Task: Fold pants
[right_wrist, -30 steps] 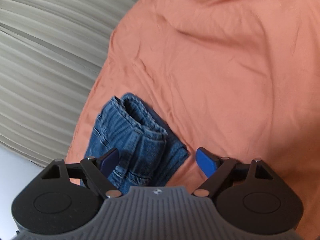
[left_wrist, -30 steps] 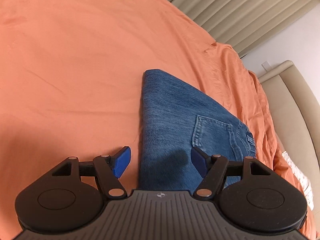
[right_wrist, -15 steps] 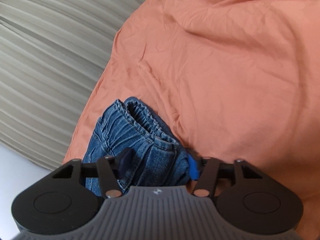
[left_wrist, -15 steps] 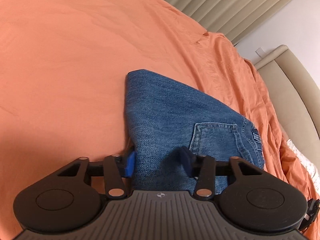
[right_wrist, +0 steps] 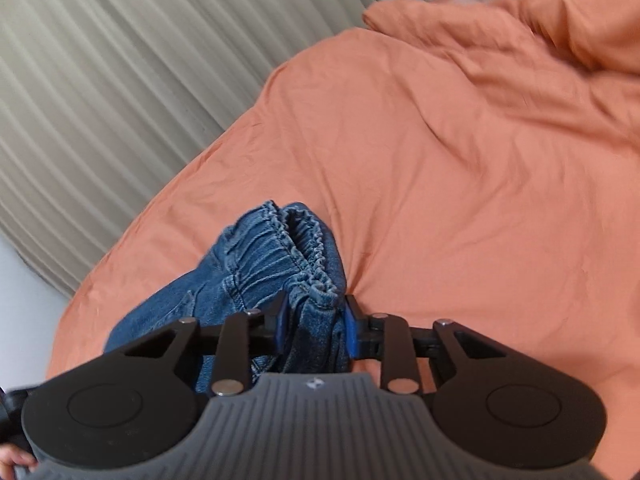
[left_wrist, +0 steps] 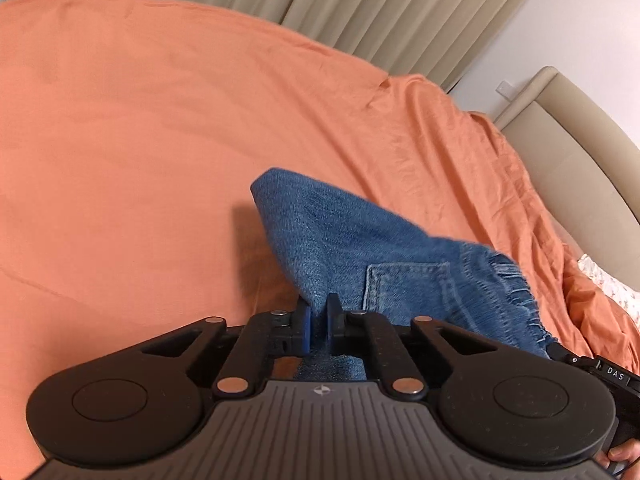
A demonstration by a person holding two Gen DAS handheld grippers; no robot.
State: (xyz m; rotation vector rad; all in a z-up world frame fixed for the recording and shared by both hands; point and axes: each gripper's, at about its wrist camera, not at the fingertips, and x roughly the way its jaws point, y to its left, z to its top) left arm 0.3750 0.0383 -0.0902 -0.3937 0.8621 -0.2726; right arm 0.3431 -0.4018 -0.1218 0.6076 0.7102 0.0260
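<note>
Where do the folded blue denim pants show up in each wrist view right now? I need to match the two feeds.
Left wrist: the folded blue denim pants sit centre to lower right, back pocket showing, an edge pinched in the left gripper.
Right wrist: the pants sit lower centre-left, elastic waistband up, clamped in the right gripper.
Shared landmark: the orange bedsheet under them, backed by beige pleated curtains.
</note>
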